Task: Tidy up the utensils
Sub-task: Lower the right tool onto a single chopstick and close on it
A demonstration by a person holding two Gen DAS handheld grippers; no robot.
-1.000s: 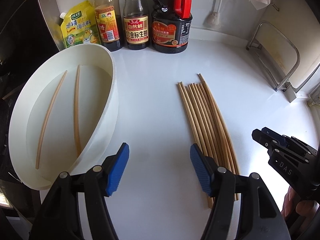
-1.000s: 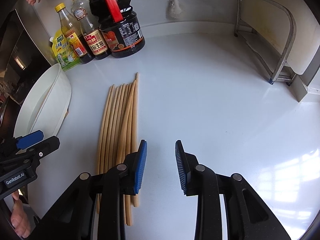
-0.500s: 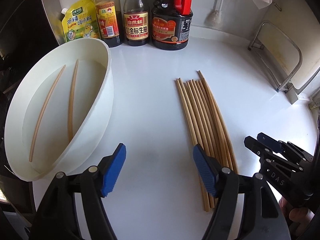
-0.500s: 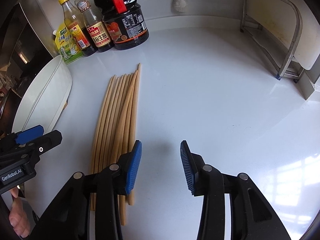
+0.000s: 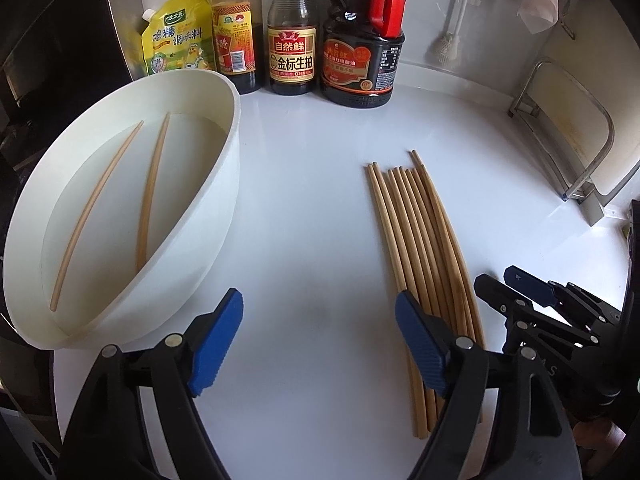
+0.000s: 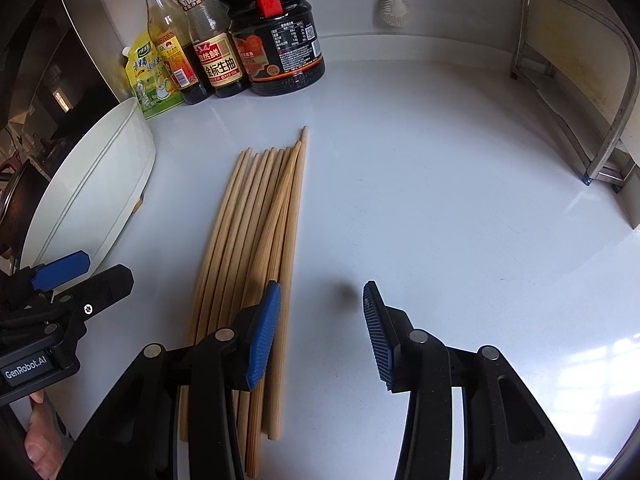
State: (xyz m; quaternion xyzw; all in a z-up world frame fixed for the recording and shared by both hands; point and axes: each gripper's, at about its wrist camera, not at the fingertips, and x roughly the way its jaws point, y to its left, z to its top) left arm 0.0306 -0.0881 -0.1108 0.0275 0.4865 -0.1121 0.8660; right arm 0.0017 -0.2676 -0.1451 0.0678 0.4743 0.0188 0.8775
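Several wooden chopsticks (image 5: 416, 236) lie side by side on the white counter, also in the right wrist view (image 6: 260, 224). A white oval tub (image 5: 224, 184) at the left holds two chopsticks (image 5: 150, 192); its outer wall shows in the right wrist view (image 6: 96, 184). My left gripper (image 5: 318, 344) is open and empty above the counter between the tub and the pile. My right gripper (image 6: 320, 332) is open and empty, its left pad (image 6: 264, 332) over the pile's right edge. It also shows in the left wrist view (image 5: 520, 288).
Sauce bottles (image 5: 292, 28) and a yellow seasoning pouch (image 5: 176, 40) stand along the back wall. A metal rack (image 5: 572, 140) stands at the right. A white brush (image 6: 394, 0) hangs on the wall. A dark stove area lies left of the tub.
Both grippers have drawn back toward the near edge. The right gripper's jaws have opened wider. The chopsticks have not moved.
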